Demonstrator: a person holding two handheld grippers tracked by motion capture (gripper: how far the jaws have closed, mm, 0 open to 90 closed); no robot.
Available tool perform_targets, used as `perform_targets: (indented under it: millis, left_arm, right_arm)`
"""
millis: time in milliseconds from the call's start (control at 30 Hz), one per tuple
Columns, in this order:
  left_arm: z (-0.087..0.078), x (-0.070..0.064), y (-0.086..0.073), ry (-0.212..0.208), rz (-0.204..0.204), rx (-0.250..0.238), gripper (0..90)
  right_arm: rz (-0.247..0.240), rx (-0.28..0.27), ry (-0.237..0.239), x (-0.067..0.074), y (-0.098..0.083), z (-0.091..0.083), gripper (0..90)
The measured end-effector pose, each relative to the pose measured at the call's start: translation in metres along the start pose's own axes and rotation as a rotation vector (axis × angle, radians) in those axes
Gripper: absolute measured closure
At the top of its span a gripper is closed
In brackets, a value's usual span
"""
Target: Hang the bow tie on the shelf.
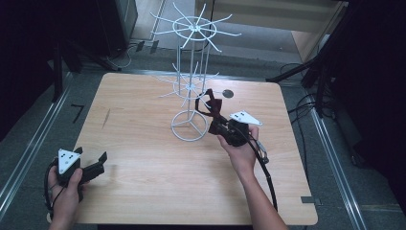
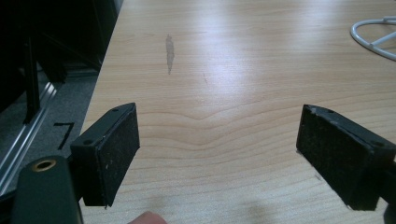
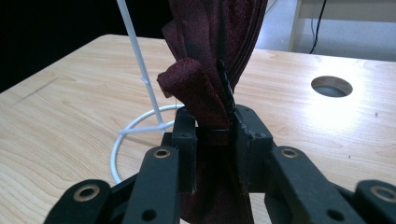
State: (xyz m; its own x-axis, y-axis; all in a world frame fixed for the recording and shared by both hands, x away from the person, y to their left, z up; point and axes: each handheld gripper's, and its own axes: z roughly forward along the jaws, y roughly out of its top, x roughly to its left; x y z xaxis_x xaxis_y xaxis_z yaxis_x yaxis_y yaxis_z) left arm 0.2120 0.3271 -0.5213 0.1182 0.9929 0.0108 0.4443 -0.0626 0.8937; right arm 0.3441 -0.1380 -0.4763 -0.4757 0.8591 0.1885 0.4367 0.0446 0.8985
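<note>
A white wire display rack (image 1: 191, 81) with two tiers of spoked arms stands on a ring base (image 1: 190, 125) mid-table. Just to the right of that base, my right gripper (image 1: 214, 125) is shut on a dark red fabric piece (image 1: 212, 108). The fabric's upper end reaches toward a lower-tier arm; I cannot tell whether they touch. In the right gripper view the gripper (image 3: 212, 135) pinches the bunched fabric (image 3: 210, 46) and a thin black strip, with the rack's rod (image 3: 135, 51) to the left. My left gripper (image 1: 99, 163) rests at the front left; its wide-apart pads (image 2: 116, 149) hold nothing.
The wooden table (image 1: 143, 158) has a round cable hole (image 1: 228, 93) behind the right gripper. A grey smudge (image 2: 170, 49) marks the wood ahead of the left gripper. The table's left edge (image 2: 100, 84) drops to dark flooring with a metal rail. Cables lie on the floor at the right.
</note>
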Motion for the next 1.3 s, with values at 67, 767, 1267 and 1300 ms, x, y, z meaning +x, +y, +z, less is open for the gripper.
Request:
perform_targets:
  millis: [67,767,1267,1300]
  left_arm:
    - [0.000,0.000,0.000,0.000,0.000,-0.001,14.2]
    - [-0.003,0.002,-0.002,-0.008,-0.010,-0.006,14.2]
    - [0.001,0.002,0.000,0.003,-0.006,0.014,14.2]
    - [0.001,0.002,0.000,0.003,-0.004,0.015,14.2]
  right_arm:
    - [0.000,0.003,0.001,0.000,-0.001,0.001,73.1]
    - [0.045,-0.021,0.056,-0.009,-0.003,0.013,52.6]
    - [0.050,-0.016,0.048,-0.019,-0.011,0.000,42.3]
    - [0.054,-0.020,0.045,-0.020,-0.012,-0.003,41.9]
